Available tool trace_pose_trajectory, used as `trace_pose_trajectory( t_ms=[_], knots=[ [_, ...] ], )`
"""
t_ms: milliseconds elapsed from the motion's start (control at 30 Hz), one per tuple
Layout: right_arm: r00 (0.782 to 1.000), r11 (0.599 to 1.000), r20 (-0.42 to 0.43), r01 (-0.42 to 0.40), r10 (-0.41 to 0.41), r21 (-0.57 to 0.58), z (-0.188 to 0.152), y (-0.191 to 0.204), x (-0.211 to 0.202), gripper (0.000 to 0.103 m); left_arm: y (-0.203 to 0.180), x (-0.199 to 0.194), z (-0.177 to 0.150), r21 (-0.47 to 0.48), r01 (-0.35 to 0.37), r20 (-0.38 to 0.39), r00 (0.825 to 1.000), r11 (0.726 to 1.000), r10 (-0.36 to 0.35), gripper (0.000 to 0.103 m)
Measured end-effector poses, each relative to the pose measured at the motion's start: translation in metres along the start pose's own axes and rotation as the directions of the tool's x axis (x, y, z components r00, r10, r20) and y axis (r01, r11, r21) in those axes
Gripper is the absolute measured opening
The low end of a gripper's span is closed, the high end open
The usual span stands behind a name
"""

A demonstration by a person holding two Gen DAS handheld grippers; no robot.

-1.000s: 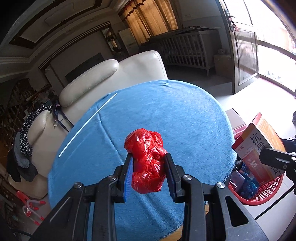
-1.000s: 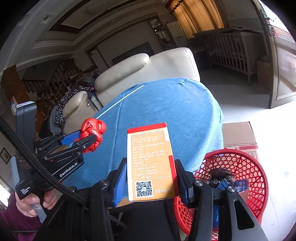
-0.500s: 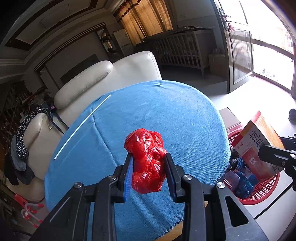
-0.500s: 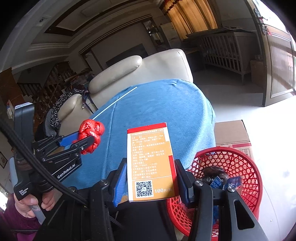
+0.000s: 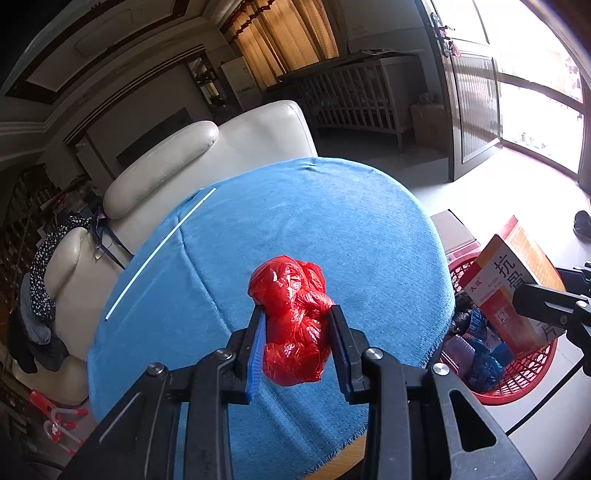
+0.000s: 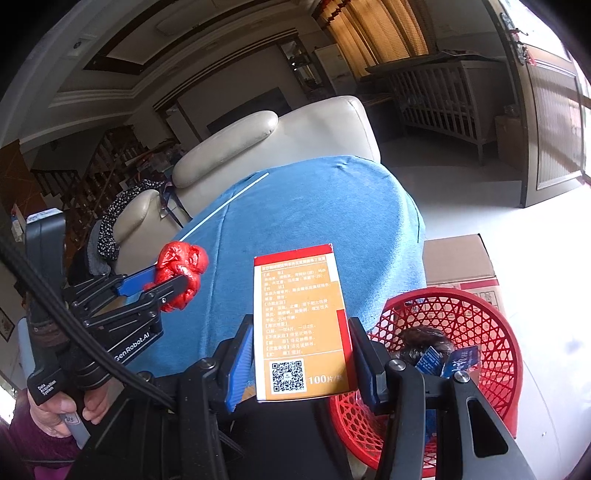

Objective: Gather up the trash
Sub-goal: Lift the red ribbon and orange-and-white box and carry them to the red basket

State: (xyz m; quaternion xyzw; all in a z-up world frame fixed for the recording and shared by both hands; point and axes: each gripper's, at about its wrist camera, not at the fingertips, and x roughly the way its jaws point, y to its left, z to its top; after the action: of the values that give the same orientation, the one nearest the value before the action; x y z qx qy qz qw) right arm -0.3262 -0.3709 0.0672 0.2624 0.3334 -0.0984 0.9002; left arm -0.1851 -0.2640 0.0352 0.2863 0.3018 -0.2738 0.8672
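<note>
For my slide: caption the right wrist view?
Right claw grips an orange box beside the red basket; left claw holds red plastic.

**Background: living room, non-task items**

Round tabletop under a blue cloth; a thin white stick lies near its far left edge. Cream leather sofa just behind the tabletop, spotted dark clothes draped over its arm. White slatted crib against the far wall, tan curtains above it. Glass door at right, bright daylight beyond. Cardboard box on the pale floor right of the tabletop. Dark shoe on the floor near the door. Wooden staircase at far left. Red-and-white plastic item on the floor at lower left, unclear what.
</note>
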Motion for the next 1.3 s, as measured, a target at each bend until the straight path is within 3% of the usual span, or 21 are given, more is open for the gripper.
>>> trace_pose_trajectory(
  t_ms=[1300],
  knots=[
    [0.998, 0.995, 0.034, 0.043, -0.046, 0.085, -0.003, -0.037, -0.021, 0.051, -0.056, -0.003, 0.021, 0.151, 0.063, 0.021, 0.998, 0.987, -0.067, 0.035]
  ],
)
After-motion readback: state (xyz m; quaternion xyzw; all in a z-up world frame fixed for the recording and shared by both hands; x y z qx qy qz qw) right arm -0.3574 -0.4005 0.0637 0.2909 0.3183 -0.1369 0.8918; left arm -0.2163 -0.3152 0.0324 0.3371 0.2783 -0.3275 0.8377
